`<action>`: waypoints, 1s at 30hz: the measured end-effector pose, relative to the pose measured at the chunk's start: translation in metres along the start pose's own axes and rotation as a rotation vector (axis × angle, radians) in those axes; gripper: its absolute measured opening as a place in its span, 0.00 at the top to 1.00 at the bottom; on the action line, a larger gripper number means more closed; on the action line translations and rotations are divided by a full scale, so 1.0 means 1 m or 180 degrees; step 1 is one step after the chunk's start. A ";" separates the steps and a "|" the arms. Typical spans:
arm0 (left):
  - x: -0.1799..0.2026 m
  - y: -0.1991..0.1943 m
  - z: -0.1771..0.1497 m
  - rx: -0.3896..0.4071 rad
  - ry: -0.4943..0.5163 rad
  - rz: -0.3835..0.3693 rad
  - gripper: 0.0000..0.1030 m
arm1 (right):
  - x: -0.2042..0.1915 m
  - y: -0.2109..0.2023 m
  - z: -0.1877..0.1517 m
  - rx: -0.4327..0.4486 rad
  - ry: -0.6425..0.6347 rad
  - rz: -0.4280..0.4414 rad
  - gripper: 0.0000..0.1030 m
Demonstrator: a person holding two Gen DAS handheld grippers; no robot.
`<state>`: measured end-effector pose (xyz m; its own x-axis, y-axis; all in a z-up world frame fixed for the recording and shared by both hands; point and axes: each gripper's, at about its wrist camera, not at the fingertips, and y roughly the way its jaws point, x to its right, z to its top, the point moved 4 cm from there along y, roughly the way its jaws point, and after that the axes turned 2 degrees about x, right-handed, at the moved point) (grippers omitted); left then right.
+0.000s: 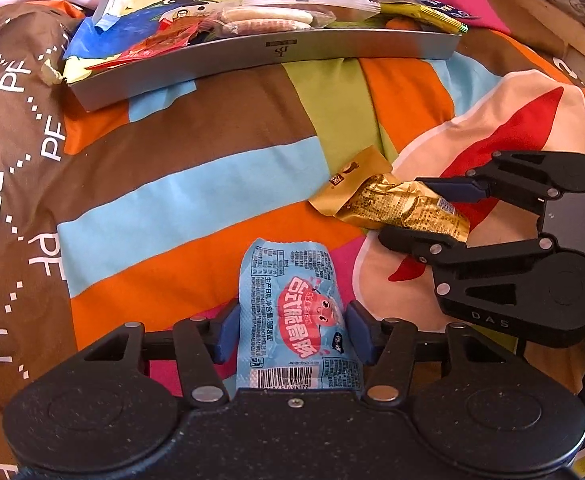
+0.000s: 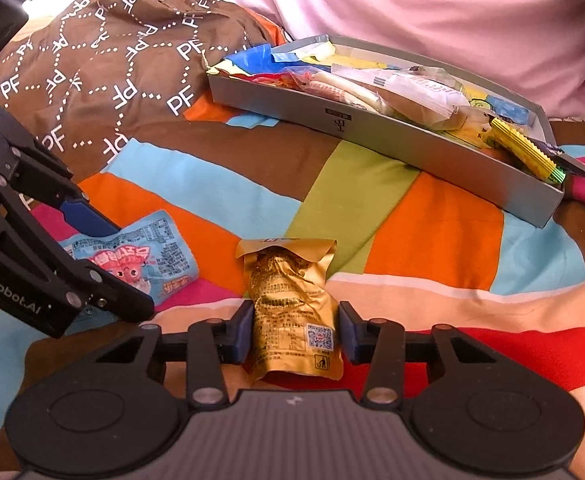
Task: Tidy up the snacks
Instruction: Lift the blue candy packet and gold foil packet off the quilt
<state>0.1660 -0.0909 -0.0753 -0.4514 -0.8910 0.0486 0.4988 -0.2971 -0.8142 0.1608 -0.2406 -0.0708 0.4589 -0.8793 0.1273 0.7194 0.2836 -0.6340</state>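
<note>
A light blue snack packet point(image 1: 292, 312) lies on the striped bedspread, and my left gripper point(image 1: 292, 328) is shut on it, a blue pad pressing each side. A crinkled gold snack packet point(image 2: 292, 300) lies to its right with my right gripper point(image 2: 295, 330) shut on it the same way. Each wrist view also shows the other pair: the right gripper point(image 1: 408, 210) on the gold packet point(image 1: 396, 200), and the left gripper point(image 2: 130, 270) on the blue packet point(image 2: 148, 260). Beyond them, the shallow grey tray point(image 1: 252, 54) point(image 2: 412, 148) holds several wrapped snacks.
A brown quilt printed with "PF" point(image 2: 104, 72) is bunched up to the left of the tray. A person in pink clothing point(image 2: 432, 8) sits behind the tray. A yellow-green wrapper point(image 2: 524, 152) hangs over the tray's right end. Open bedspread point(image 1: 212, 152) lies between the grippers and the tray.
</note>
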 end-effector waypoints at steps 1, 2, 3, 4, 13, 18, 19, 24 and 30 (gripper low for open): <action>0.000 0.000 0.000 0.0009 -0.0009 -0.0001 0.45 | 0.000 0.000 0.000 0.0007 0.0009 0.0001 0.54; -0.001 -0.001 -0.001 0.0021 -0.0018 0.0000 0.45 | 0.000 -0.001 0.000 0.0021 0.0007 -0.0003 0.54; -0.001 -0.002 -0.001 0.0036 -0.0028 0.0001 0.45 | -0.001 -0.001 0.000 0.0036 -0.0018 -0.0017 0.54; -0.001 -0.003 -0.002 0.0053 -0.0036 0.0003 0.45 | -0.003 -0.002 0.000 0.0058 -0.0080 -0.0046 0.54; 0.010 -0.011 -0.005 0.0204 0.0325 0.0088 0.47 | -0.031 -0.004 -0.003 0.0249 -0.0875 -0.0368 0.54; 0.019 -0.014 -0.006 0.0302 0.0672 0.0181 0.48 | -0.032 -0.005 -0.002 0.0308 -0.0991 -0.0502 0.54; 0.021 -0.015 -0.007 0.0323 0.0742 0.0199 0.48 | -0.032 -0.006 -0.003 0.0319 -0.1019 -0.0514 0.54; 0.025 -0.015 -0.008 0.0366 0.0920 0.0236 0.48 | -0.034 -0.005 -0.003 0.0330 -0.1094 -0.0511 0.54; 0.019 -0.013 -0.007 0.0312 0.0785 0.0154 0.48 | -0.035 -0.006 -0.004 0.0325 -0.1091 -0.0503 0.54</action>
<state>0.1457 -0.1021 -0.0675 -0.5860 -0.7979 -0.1412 0.5880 -0.2989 -0.7517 0.1389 -0.2130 -0.0745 0.4734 -0.7413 0.4758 0.8354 0.2066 -0.5093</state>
